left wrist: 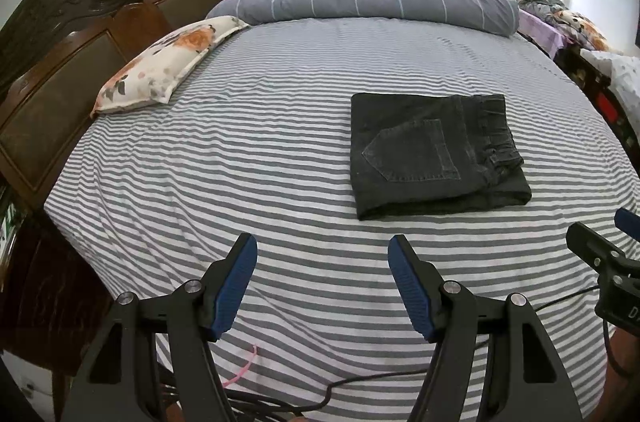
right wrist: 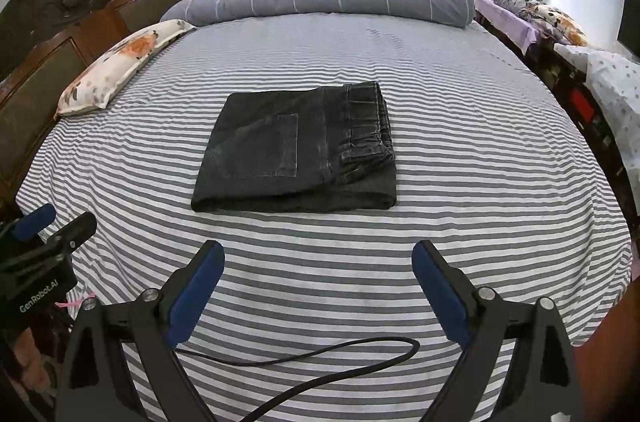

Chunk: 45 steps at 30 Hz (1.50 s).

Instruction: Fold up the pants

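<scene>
Black denim pants (left wrist: 434, 154) lie folded into a compact rectangle on the striped bed sheet (left wrist: 240, 142), back pocket up, waistband at the right. They also show in the right wrist view (right wrist: 300, 150). My left gripper (left wrist: 322, 254) is open and empty, held above the sheet, near and to the left of the pants. My right gripper (right wrist: 318, 258) is open and empty, held just in front of the pants' near edge. Each gripper shows at the edge of the other's view, the right one (left wrist: 600, 242) and the left one (right wrist: 52, 226).
A floral pillow (left wrist: 160, 62) lies at the left by the dark wooden headboard (left wrist: 80, 34). A rolled grey duvet (left wrist: 360, 2) lies across the far side. A black cable (right wrist: 320, 354) lies on the near sheet. Cluttered furniture (right wrist: 580, 82) stands along the right.
</scene>
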Each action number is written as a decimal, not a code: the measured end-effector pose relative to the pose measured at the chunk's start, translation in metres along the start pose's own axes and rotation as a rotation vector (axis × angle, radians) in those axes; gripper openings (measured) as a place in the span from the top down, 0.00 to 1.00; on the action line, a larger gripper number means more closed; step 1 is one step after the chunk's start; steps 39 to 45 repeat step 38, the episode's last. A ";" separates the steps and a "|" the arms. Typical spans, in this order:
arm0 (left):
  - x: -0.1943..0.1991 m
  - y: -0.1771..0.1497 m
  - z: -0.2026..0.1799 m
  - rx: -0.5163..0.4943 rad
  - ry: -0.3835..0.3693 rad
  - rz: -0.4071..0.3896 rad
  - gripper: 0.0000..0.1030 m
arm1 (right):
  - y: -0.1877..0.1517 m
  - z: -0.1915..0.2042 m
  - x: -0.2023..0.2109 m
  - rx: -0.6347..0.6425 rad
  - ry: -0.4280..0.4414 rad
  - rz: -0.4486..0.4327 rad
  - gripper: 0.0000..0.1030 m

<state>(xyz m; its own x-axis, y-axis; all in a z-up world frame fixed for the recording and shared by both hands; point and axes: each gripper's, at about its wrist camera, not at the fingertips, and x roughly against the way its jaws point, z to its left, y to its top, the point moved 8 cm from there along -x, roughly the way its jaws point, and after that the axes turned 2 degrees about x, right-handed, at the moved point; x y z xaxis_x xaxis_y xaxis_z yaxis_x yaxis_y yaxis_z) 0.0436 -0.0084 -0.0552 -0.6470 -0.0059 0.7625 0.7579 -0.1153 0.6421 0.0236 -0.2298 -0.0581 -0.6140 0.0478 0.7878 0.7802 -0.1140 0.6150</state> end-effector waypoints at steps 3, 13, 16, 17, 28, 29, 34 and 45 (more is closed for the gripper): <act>-0.001 0.000 0.000 0.001 -0.002 0.001 0.33 | -0.002 0.002 -0.001 0.000 0.005 0.004 0.10; -0.005 -0.005 -0.002 0.006 -0.012 0.014 0.33 | -0.004 0.005 -0.003 0.001 0.014 0.015 0.10; -0.006 -0.006 -0.002 0.005 -0.012 0.014 0.33 | -0.004 0.005 -0.003 -0.001 0.014 0.015 0.10; -0.006 -0.006 -0.002 0.005 -0.013 0.015 0.33 | -0.004 0.005 -0.003 -0.001 0.015 0.015 0.10; -0.007 -0.006 -0.002 0.005 -0.017 0.014 0.33 | -0.005 0.004 -0.004 0.002 0.014 0.014 0.10; -0.007 -0.006 -0.003 0.004 -0.019 0.014 0.33 | -0.005 0.005 -0.005 0.002 0.014 0.015 0.10; -0.006 -0.007 -0.006 0.004 -0.025 0.016 0.33 | -0.006 0.006 -0.004 0.003 0.014 0.014 0.10; -0.005 -0.006 -0.007 0.004 -0.028 0.013 0.33 | -0.006 0.006 -0.004 0.002 0.014 0.013 0.10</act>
